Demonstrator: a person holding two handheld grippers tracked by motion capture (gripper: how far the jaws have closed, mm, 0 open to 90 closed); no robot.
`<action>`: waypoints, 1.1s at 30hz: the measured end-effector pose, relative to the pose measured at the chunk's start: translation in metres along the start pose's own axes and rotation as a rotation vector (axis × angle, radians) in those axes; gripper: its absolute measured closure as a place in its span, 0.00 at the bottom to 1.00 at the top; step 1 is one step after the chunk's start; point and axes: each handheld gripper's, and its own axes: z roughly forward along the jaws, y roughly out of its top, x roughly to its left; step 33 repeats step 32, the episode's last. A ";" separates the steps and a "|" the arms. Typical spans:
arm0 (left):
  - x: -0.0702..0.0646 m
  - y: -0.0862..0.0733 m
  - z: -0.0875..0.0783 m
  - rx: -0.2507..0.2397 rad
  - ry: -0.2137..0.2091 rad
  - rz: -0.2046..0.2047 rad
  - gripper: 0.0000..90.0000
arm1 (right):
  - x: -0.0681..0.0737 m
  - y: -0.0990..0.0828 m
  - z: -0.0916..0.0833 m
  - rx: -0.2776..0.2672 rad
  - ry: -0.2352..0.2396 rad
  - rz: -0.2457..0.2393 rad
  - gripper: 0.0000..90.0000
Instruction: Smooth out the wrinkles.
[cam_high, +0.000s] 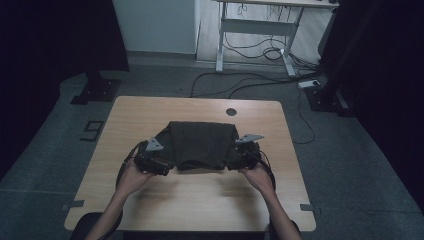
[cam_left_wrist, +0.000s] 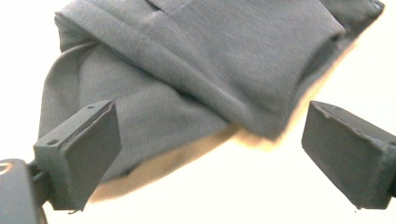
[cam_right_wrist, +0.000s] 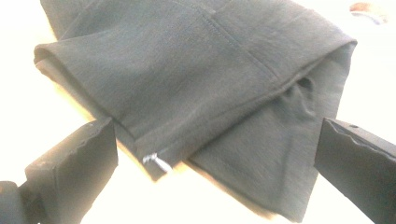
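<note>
A dark folded garment (cam_high: 200, 144) lies in the middle of the wooden table (cam_high: 200, 200). My left gripper (cam_high: 167, 165) sits at the garment's near left corner and my right gripper (cam_high: 231, 161) at its near right corner, each held by a hand. In the left gripper view the cloth (cam_left_wrist: 196, 60) lies folded in layers beyond my left gripper (cam_left_wrist: 210, 158), whose jaws stand wide apart with nothing pressed between them. The right gripper view shows the cloth's (cam_right_wrist: 187, 79) stitched hem and a small white tag (cam_right_wrist: 156, 162); my right gripper (cam_right_wrist: 215, 172) is open above it.
A round cable hole (cam_high: 231, 111) sits near the table's far edge. Behind the table stand a white desk frame (cam_high: 260, 25), floor cables (cam_high: 240, 82) and a black stand base (cam_high: 95, 90). Bare wood lies in front of the garment.
</note>
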 end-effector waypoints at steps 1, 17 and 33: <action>-0.001 -0.003 -0.003 0.004 0.003 0.004 0.03 | 0.000 -0.001 -0.004 -0.005 -0.006 -0.006 0.00; 0.000 -0.072 -0.008 0.060 0.003 -0.046 0.00 | -0.006 -0.069 -0.032 0.019 -0.067 0.050 0.00; 0.003 -0.085 0.002 0.078 -0.035 -0.066 0.00 | -0.009 -0.105 -0.015 0.052 -0.116 0.048 0.00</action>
